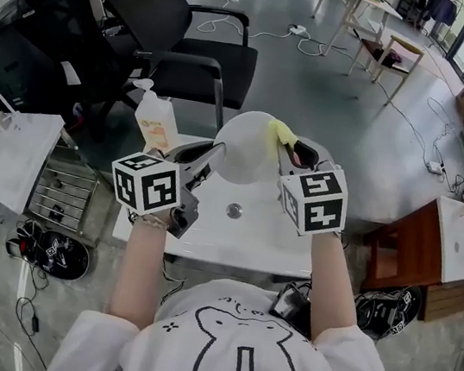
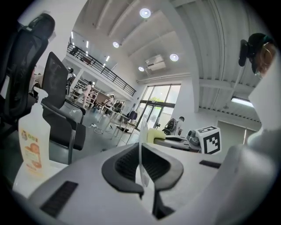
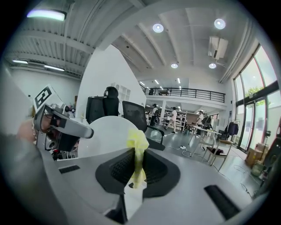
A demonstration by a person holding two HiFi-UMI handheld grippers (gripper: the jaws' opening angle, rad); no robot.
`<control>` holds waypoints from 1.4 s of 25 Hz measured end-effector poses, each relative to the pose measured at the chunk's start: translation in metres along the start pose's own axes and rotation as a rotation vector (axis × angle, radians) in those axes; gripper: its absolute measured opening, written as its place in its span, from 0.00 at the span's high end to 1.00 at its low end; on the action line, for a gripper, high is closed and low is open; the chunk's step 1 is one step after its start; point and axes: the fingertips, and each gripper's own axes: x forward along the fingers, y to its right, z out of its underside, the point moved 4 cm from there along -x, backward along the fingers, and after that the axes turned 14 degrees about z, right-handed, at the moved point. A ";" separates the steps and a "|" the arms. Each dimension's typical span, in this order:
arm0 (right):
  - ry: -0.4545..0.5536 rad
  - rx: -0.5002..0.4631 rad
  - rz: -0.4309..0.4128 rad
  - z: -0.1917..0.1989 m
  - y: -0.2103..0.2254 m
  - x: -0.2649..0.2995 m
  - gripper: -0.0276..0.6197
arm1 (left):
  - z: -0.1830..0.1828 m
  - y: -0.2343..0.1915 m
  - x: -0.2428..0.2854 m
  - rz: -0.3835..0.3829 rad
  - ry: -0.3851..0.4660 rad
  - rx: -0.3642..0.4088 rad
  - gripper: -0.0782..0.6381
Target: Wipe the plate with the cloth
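- The right hand-held gripper (image 3: 138, 154) has its black jaws pressed together on a yellow cloth (image 3: 138, 141), which bunches up above them at the lower right edge of the white plate (image 3: 107, 134).
- The plate stands on edge, its round face towards the camera.
- The left hand-held gripper (image 3: 85, 130) meets the plate's left rim, and its marker cube (image 3: 44, 97) sits further left.
- A black office chair (image 3: 134, 115) stands behind the plate.
- Far to the right of the plate, people (image 3: 174, 117) stand near a desk (image 3: 203, 128).

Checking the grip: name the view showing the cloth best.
Right gripper view: cloth pinched in the right gripper. Head view shows only its tip; left gripper view, a scrap beyond the plate.
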 end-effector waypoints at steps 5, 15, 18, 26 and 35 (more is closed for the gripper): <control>-0.020 0.035 -0.010 0.010 -0.001 0.000 0.88 | -0.002 0.000 0.000 -0.003 0.026 0.009 0.87; -0.109 0.087 -0.045 0.042 -0.020 -0.004 0.88 | -0.005 -0.001 0.007 -0.018 0.035 0.010 0.87; -0.132 0.097 -0.060 0.054 -0.031 -0.006 0.88 | -0.003 -0.004 0.007 -0.022 0.040 0.001 0.87; -0.155 0.088 -0.093 0.063 -0.047 -0.013 0.88 | -0.001 -0.004 0.003 -0.024 0.044 0.012 0.87; 0.003 0.053 -0.057 -0.003 -0.020 -0.018 0.88 | -0.002 -0.003 -0.002 -0.038 0.039 0.044 0.87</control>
